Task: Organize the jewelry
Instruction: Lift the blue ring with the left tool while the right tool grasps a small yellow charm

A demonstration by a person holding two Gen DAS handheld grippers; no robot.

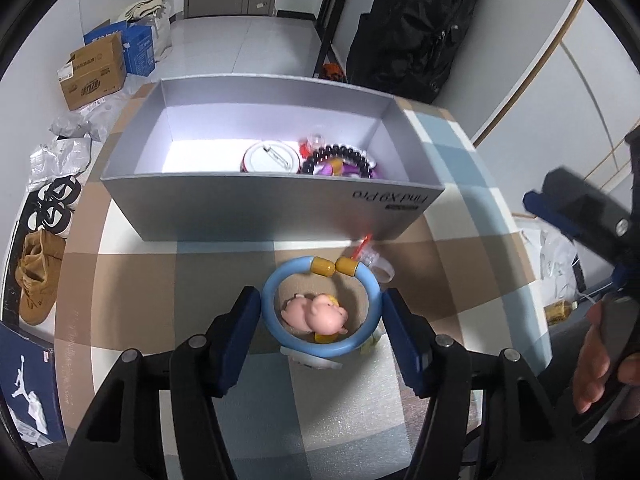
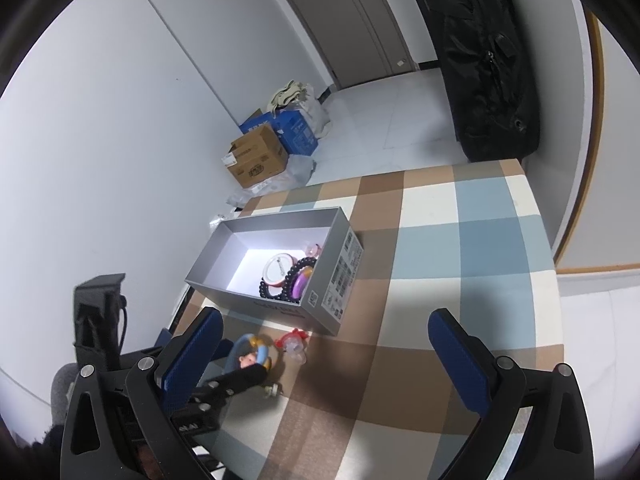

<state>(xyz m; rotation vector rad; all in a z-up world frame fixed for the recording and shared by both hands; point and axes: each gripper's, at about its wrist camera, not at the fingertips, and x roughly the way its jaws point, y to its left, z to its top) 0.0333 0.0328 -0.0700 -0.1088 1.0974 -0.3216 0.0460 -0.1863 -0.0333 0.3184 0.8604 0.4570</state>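
Observation:
A blue bangle [image 1: 320,308] with two yellow beads lies on the checked tablecloth, ringed around a pink pig charm [image 1: 316,314]. My left gripper [image 1: 320,316] is open, its blue pads on either side of the bangle; whether they touch it I cannot tell. A red and clear trinket [image 1: 370,258] lies just beyond. The grey box [image 1: 256,208] behind holds a white round badge [image 1: 272,159], a dark bead bracelet [image 1: 340,158] and a purple piece. My right gripper [image 2: 324,360] is open and empty, held above the table; it shows in the left wrist view [image 1: 580,208]. The bangle [image 2: 250,354] shows there too.
The checked table [image 2: 460,240] extends right of the box. A black bag [image 1: 412,28] hangs beyond the far edge. Cardboard boxes [image 1: 94,70], shoes [image 1: 38,280] and plastic bags lie on the floor at left.

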